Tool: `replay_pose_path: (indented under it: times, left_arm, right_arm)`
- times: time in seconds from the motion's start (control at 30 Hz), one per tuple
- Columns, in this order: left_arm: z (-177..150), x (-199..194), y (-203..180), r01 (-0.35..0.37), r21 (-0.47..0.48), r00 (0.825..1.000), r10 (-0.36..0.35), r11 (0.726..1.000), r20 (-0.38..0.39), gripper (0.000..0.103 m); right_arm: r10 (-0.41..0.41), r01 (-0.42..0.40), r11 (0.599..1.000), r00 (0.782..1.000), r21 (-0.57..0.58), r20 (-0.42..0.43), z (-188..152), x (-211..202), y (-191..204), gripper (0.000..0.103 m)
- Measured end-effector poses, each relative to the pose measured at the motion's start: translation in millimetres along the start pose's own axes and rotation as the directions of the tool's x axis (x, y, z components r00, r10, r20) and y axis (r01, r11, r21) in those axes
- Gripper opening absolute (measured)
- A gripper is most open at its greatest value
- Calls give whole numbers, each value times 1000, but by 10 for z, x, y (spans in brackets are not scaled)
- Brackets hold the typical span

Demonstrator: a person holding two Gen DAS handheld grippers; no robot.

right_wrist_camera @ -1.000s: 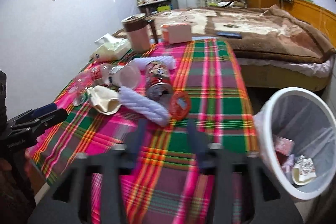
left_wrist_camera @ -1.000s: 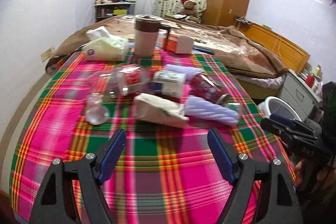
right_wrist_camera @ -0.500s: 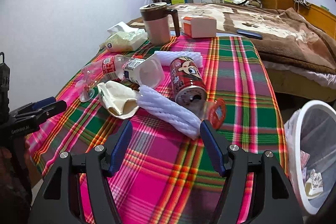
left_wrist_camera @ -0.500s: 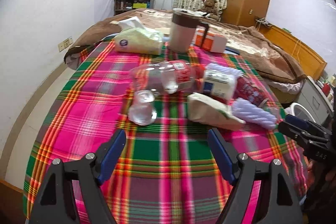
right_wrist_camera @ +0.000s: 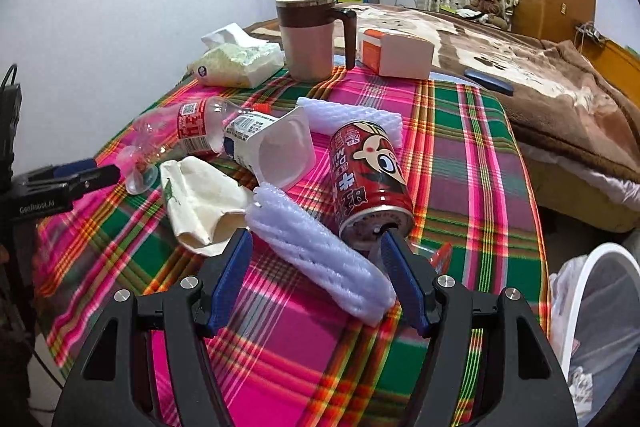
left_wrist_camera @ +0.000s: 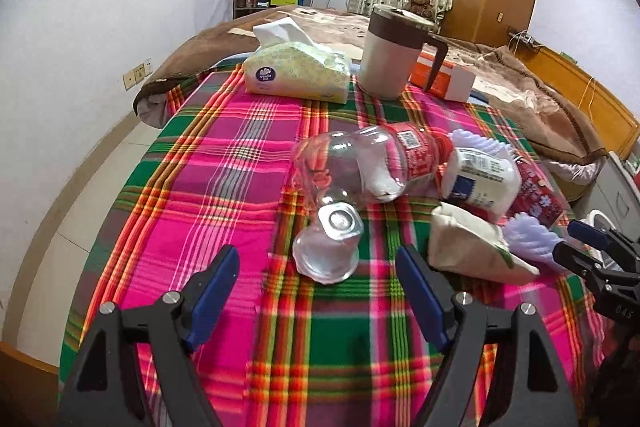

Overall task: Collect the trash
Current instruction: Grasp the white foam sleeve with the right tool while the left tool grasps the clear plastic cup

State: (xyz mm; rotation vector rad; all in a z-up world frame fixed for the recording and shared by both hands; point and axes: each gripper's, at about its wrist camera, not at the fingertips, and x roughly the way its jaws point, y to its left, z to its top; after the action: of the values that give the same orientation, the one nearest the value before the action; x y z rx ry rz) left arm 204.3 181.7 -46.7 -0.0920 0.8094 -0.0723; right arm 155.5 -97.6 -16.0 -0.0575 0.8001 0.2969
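Plaid cloth [left_wrist_camera: 224,187], pink and green, covers the table, and the trash sits in a heap near its middle. My left gripper [left_wrist_camera: 318,291] hangs spread wide with nothing between its jaws, lined up on a clear cup [left_wrist_camera: 328,247] tipped on its side just ahead. Behind the cup lies a clear bottle [left_wrist_camera: 360,163] with a red label. Both look like thin plastic, so I judge them light, springy and slick. I'd take the cup across its body, gently, or it may squirt out.

My right gripper [right_wrist_camera: 316,279] is also spread, and a white foam sleeve [right_wrist_camera: 320,251] lies between the jaws. The pads do not seem to press on it yet. Foam like that should be very light and soft, easy to crush, so a mid-length pinch ought to hold. Just beside it lies a red can [right_wrist_camera: 370,179] on its side, touching the right finger [right_wrist_camera: 404,283] or very near it; smooth metal, likely to roll. A paper bag [right_wrist_camera: 200,199] and a white tub [right_wrist_camera: 276,147] crowd the left of the sleeve.

The bin [right_wrist_camera: 600,311] stands off the table's right edge, with some rubbish already inside. The mug [right_wrist_camera: 310,35], tissues [left_wrist_camera: 296,71] and box [right_wrist_camera: 396,51] at the far end look like keepers, not trash.
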Motion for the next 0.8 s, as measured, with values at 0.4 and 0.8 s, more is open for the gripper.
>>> replay_pose_path:
  times: [0.4, 0.8]
  left_arm:
    - [83, 240, 51, 34, -19, 999, -34, 999, -22, 81]
    - [113, 353, -16, 38, 13, 999, -38, 999, -33, 66]
  right_arm:
    - [7, -13, 998, 997, -65, -82, 23, 242, 80, 68]
    - [-27, 21, 997, 997, -74, -79, -26, 220, 114, 68]
